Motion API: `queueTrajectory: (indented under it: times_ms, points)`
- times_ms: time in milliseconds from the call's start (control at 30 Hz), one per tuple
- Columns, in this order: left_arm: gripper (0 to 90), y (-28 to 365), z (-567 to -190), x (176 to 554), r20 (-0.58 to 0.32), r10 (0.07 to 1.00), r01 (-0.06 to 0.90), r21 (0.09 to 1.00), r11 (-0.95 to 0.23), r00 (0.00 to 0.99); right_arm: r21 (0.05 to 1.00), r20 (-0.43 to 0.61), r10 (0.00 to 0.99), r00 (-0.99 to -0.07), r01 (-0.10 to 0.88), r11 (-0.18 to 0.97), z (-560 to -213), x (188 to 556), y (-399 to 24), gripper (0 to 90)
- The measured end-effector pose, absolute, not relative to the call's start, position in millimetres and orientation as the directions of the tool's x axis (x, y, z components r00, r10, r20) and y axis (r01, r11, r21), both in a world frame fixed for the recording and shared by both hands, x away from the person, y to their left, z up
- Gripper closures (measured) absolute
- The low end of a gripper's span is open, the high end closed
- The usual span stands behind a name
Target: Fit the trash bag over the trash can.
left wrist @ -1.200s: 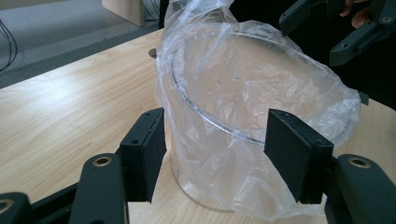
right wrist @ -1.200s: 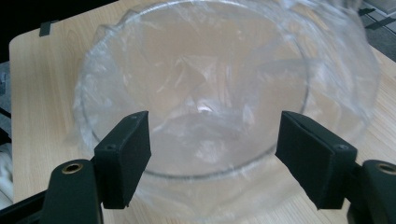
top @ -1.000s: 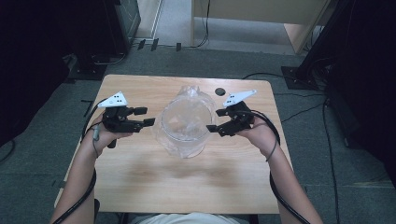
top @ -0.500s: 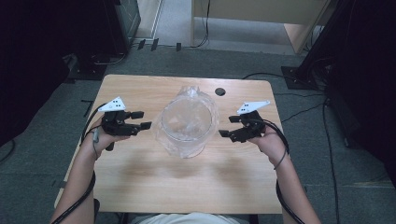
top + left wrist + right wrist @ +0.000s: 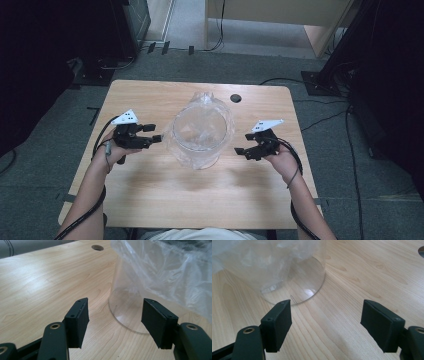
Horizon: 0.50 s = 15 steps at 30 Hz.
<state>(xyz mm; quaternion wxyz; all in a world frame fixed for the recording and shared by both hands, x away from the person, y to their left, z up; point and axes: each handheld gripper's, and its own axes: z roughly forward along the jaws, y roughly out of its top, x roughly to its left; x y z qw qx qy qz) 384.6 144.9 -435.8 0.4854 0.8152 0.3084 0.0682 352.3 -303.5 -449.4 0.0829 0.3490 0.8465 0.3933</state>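
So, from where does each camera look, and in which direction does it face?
High view: above the person's side, looking forward and down on the table; both forearms, the left claw and the right claw show.
Left gripper view: on the left claw, low over the table, facing the clear container and bag; its two black jaws show, open.
Right gripper view: on the right claw, facing the container from the other side; its jaws show, open.
All three share the container, bag and table hole.

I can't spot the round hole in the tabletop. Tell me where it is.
High view: the hole lies near the table's far edge, right of centre, just beyond the bag-lined clear container.
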Motion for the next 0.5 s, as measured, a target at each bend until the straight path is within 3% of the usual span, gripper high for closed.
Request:
queueTrajectory:
  times_ms: [500]
  points:
    - [37.6,132,-470,390,-0.105,0.552,0.401,0.798,-0.449,0.827,0.712,0.110,0.653,-0.750,0.518,0.474,-480,359,-301,23.7]
